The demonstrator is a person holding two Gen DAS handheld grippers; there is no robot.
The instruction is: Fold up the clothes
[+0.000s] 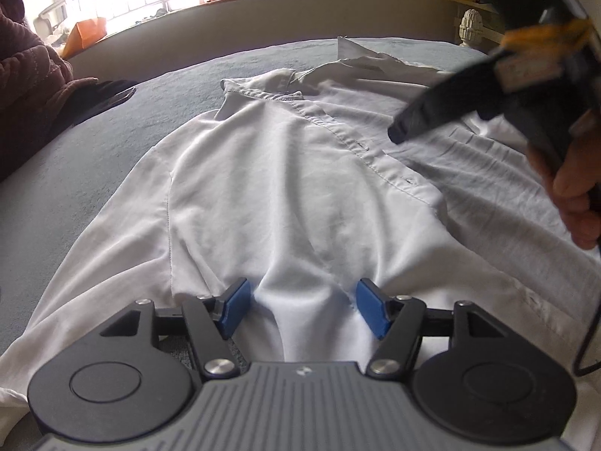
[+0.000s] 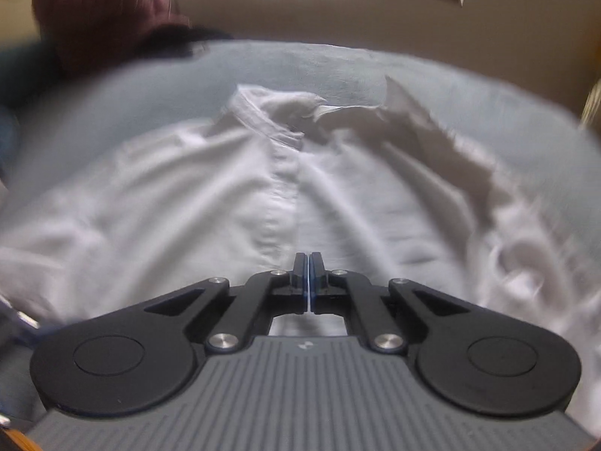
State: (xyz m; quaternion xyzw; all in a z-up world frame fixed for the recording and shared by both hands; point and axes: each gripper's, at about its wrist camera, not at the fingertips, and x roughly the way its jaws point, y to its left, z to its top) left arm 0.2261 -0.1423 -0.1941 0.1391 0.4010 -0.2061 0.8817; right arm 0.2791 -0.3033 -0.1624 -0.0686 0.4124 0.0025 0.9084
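Two claws over shirt (image 1: 285, 173): left claw (image 1: 302, 310) spread around fabric, right claw (image 2: 308, 282) closed, empty.

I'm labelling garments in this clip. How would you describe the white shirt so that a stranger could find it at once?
Start from the grey-blue bed cover filling the room below the window. Spread across its middle is the white shirt, collar towards the window, button placket down its front. The garments at the bed's far left edge are dark.
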